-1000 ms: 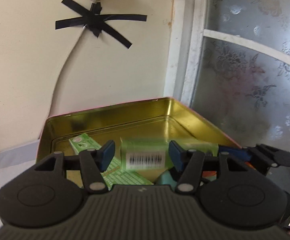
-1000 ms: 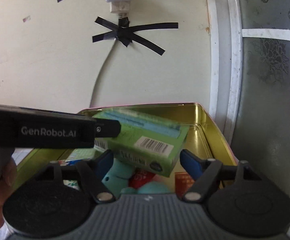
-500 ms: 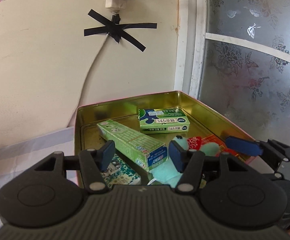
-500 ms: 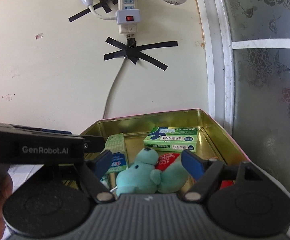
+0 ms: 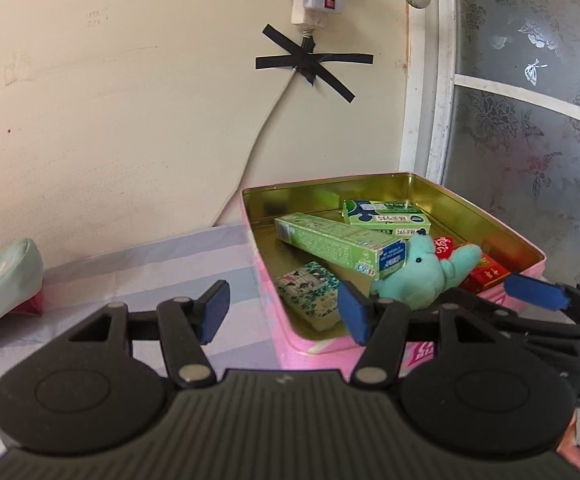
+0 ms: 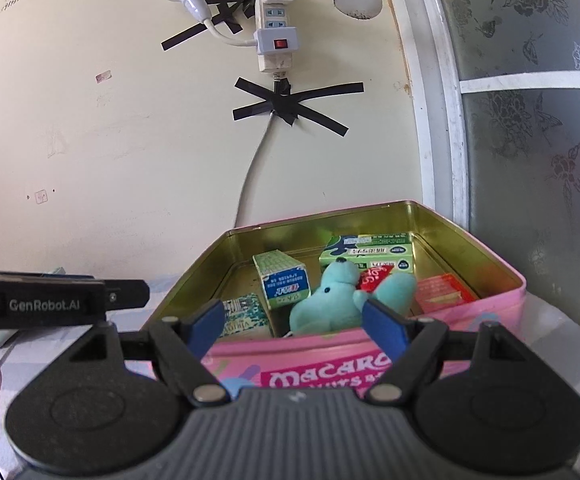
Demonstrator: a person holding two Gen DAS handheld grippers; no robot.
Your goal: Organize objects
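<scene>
The cream wall (image 5: 129,120) fills the upper half of both views, a frosted flower-patterned door pane (image 6: 538,140) standing at three o'clock of it; below spreads a pale striped cloth (image 5: 149,264). On the cloth, hard against the wall and the door frame, sits the pink tin (image 6: 502,304) with its gold inside open to view; in the right wrist view it lies dead ahead at twelve o'clock, in the left wrist view at about one o'clock. A white power strip (image 6: 273,40) hangs at twelve o'clock high on the wall, black tape (image 6: 290,104) crossed beneath it and a white cable (image 5: 249,168) running down to the cloth; a mint pouch (image 5: 1,280) leans at nine o'clock in the left view.

The left gripper (image 5: 281,312) is released and empty, its blue pads apart over the tin's near left corner; the right gripper (image 6: 294,328) is likewise released, gripping nothing, its pads parted in front of the tin's near wall.

Inside the tin: a long green box (image 5: 338,244) lies slantwise across the middle, its near end propped up; a flat green box (image 5: 386,218) rests at the far wall; a teal plush toy (image 5: 422,272) sits at the near side, touching the long box's end; a patterned small box (image 5: 310,292) lies at the near left corner; a red packet (image 5: 486,274) lies at three o'clock of the toy.
</scene>
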